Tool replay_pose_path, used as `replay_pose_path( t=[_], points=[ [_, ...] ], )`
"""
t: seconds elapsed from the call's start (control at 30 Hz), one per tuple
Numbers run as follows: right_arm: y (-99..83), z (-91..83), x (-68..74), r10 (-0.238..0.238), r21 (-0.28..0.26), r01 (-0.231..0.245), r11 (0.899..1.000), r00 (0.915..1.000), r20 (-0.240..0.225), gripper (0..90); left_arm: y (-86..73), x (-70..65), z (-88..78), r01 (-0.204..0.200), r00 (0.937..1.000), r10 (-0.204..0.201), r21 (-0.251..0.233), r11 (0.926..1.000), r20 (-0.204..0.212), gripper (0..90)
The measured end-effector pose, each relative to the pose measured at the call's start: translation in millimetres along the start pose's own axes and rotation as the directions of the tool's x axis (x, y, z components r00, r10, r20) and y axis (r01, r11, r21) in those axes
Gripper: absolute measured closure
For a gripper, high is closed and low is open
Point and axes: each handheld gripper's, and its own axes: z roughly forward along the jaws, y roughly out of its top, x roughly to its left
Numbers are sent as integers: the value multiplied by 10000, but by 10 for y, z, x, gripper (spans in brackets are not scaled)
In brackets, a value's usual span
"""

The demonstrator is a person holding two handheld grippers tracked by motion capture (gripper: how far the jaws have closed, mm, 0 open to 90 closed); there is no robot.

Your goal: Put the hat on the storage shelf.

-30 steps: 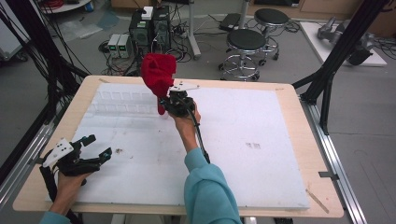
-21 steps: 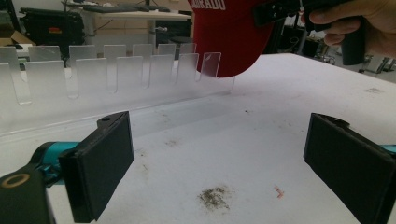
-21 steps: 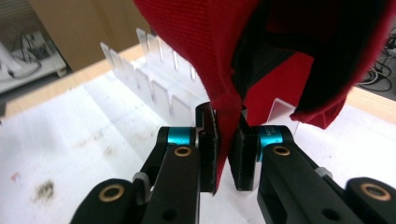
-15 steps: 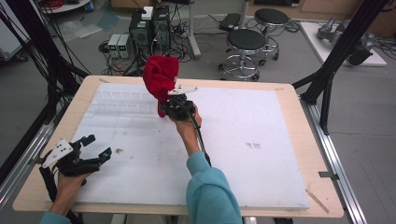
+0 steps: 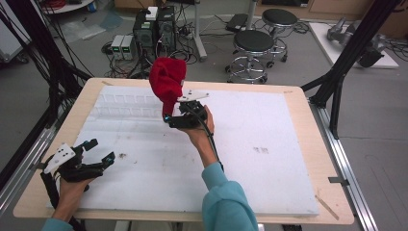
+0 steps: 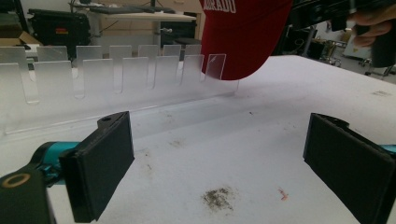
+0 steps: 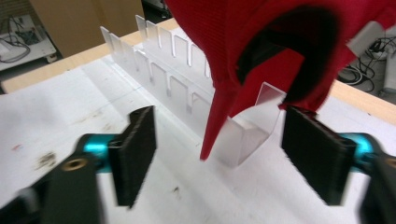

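— Where is the red fabric baseball cap (image 5: 167,83) with white lettering?

— Up over the far middle of the white foam board (image 5: 269,178), perched on the near end of the clear acrylic rack of upright slotted tabs (image 5: 126,107). In the right gripper view the cap (image 7: 275,44) sits over the rack (image 7: 180,79), its brim pointing down beside a tab.

— Is the right gripper (image 5: 174,119) holding it?

— No. In its own view the jaws stand wide apart on either side of the hanging brim, with the right jaw just beside the cap's edge; whether they touch I cannot tell.

— And the left gripper (image 5: 98,153)?

— It sits at the near left corner of the board, well apart from the cap. Its jaws are spread wide with nothing between them, above a dark smudge (image 6: 219,198) on the foam. Past them, the cap (image 6: 245,35) rests over the rack (image 6: 107,74).
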Motion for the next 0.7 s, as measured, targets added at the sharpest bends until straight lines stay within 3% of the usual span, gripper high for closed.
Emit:
replay_pose_path(
  t=[0.13,0.27,0.47,0.53,0.6,0.7],
  points=[
    [-45,-304,13,-339,-310,344,9989,9993,140,158,-1,-4,-2,-41,10000,41,-9,10000,-34,88],
    [-148,-681,-19,-303,-776,333,9964,9988,393,151,-8,-21,-17,-175,9998,173,-161,9997,-130,89],
    [-382,-1217,-91,-349,-1823,513,9819,9952,919,137,-32,-63,-61,-527,9981,504,-687,9962,-353,88],
    [-443,-1356,-113,-180,-1608,338,9864,9950,986,113,-38,-73,-69,-668,9972,640,-769,9948,-383,88],
    [-552,-1497,-120,-143,-2228,382,9741,9941,1080,114,-41,-87,-73,-794,9963,765,-817,9935,-383,88],
    [-720,-1663,-151,-198,-2009,463,9785,9911,1316,113,-49,-99,-87,-892,9956,858,-971,9913,-378,89]
  ],
)
